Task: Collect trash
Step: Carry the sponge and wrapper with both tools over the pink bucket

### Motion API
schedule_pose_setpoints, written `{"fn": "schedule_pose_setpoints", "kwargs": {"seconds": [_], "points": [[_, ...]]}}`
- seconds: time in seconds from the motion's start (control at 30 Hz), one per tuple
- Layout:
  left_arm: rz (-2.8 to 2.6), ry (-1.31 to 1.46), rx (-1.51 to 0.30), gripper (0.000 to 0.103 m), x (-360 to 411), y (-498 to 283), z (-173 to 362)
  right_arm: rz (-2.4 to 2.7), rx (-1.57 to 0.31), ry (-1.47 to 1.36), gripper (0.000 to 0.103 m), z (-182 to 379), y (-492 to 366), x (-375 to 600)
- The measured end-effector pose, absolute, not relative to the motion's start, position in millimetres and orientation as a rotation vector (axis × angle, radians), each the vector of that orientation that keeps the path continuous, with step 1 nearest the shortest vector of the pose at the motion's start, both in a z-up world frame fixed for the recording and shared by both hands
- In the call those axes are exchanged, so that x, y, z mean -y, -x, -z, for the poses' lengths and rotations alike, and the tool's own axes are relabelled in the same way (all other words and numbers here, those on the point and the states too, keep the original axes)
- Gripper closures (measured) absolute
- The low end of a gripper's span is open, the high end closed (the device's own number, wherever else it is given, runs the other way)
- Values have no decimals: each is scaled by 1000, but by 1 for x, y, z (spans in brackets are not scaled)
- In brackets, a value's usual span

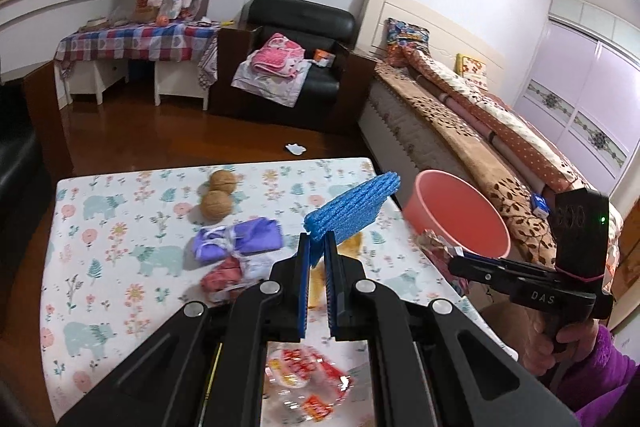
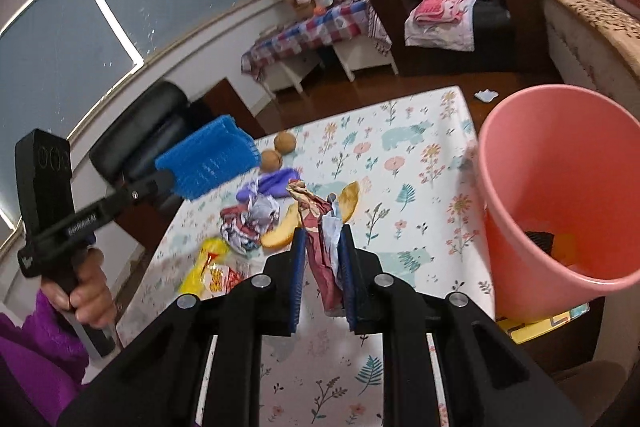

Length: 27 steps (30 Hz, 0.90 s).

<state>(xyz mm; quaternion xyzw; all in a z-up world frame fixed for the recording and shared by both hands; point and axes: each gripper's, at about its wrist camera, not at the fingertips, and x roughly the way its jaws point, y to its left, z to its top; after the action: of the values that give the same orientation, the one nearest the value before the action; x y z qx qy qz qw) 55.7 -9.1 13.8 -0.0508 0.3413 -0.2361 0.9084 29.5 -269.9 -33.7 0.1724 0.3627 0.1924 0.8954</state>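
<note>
Above the floral table [image 1: 100, 267], the left gripper [image 1: 318, 247] pinches blue foam [image 1: 352, 207] beside the pink bin [image 1: 460, 219]. From the right wrist, the right gripper [image 2: 322, 239] clamps a crumpled wrapper [image 2: 316, 223]; that loose hold may slip short of the bin [image 2: 560, 187].

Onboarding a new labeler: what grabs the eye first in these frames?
The left gripper jaws pinch a bright blue foam sheet held above the floral-cloth table. The right gripper clamps a crumpled wrapper beside the pink bin at the table's right edge. Two walnuts sit behind the remaining litter.
</note>
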Motion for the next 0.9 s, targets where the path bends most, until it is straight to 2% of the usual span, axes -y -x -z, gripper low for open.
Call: {"fn": "schedule_pose_setpoints", "kwargs": {"seconds": [0.3, 0.9], "points": [[541, 94, -700, 97, 51, -56, -22, -301, -654, -382, 86, 16, -15, 294], [688, 3, -703, 97, 166, -75, -24, -43, -568, -523, 86, 24, -4, 393]]}}
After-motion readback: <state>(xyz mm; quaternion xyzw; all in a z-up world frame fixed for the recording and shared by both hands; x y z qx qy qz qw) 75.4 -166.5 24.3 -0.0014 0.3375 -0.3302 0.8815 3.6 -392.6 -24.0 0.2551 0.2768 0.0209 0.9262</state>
